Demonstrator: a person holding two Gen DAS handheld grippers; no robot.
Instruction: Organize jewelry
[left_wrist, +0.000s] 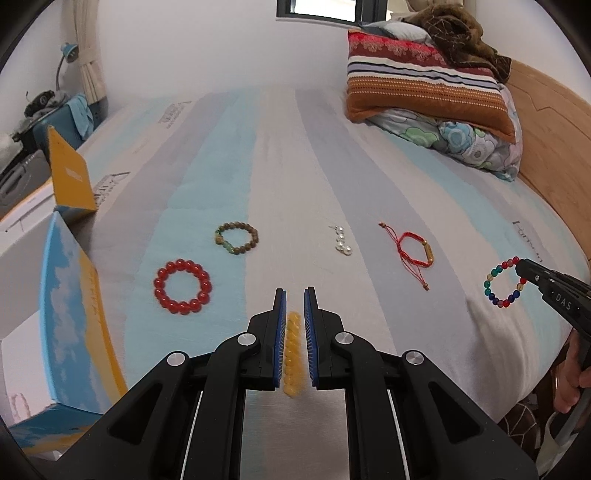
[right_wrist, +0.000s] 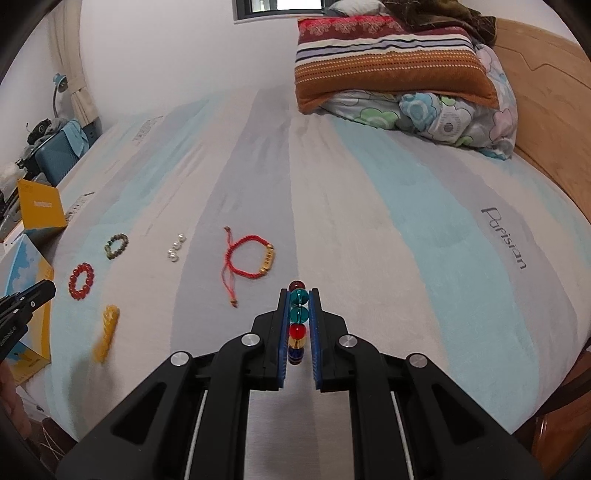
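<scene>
My left gripper (left_wrist: 294, 295) is shut on a yellow bead bracelet (left_wrist: 294, 354), seen edge-on between the blue pads. In the right wrist view this yellow bracelet (right_wrist: 106, 332) looks blurred beside the left gripper (right_wrist: 44, 290). A multicoloured glass-bead bracelet (right_wrist: 298, 321) is clamped in my shut right gripper (right_wrist: 299, 293). From the left wrist, that bracelet (left_wrist: 504, 282) hangs as a ring at the right gripper (left_wrist: 524, 267). On the striped bed lie a red bead bracelet (left_wrist: 182, 286), a brown wooden bracelet (left_wrist: 237, 237), a pearl piece (left_wrist: 342, 240) and a red cord bracelet (left_wrist: 413, 251).
An open box with a blue-sky and yellow print (left_wrist: 70, 295) stands at the bed's left edge. Stacked pillows and a blanket (left_wrist: 424, 85) fill the far right, against a wooden headboard (left_wrist: 546, 122). A person's hand (left_wrist: 569, 384) holds the right gripper.
</scene>
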